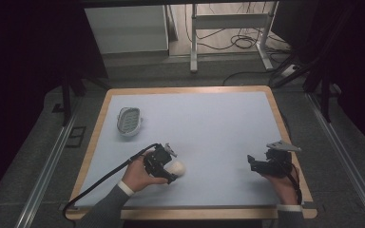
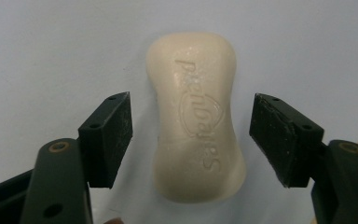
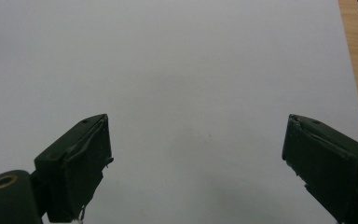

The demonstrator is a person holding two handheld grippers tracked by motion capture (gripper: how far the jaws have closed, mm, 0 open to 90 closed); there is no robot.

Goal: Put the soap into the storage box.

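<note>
A cream bar of soap [image 2: 196, 116] with embossed lettering lies flat on the pale blue mat. My left gripper [image 2: 193, 140] is open, one jaw on each side of the bar, neither touching it. From above, the soap [image 1: 177, 167] peeks out just right of the left gripper [image 1: 164, 164]. A white oval soap dish [image 1: 129, 120] with a slotted insert sits at the mat's left, behind the left hand. My right gripper [image 1: 254, 164] hovers open near the mat's front right; its jaws [image 3: 196, 163] frame bare mat.
The mat [image 1: 204, 123] covers a wooden table whose edge [image 3: 356, 65] shows to the right of the right gripper. A black cable [image 1: 100, 183] trails from the left gripper off the front left. Beyond the table are a desk frame [image 1: 228, 33] and floor cables.
</note>
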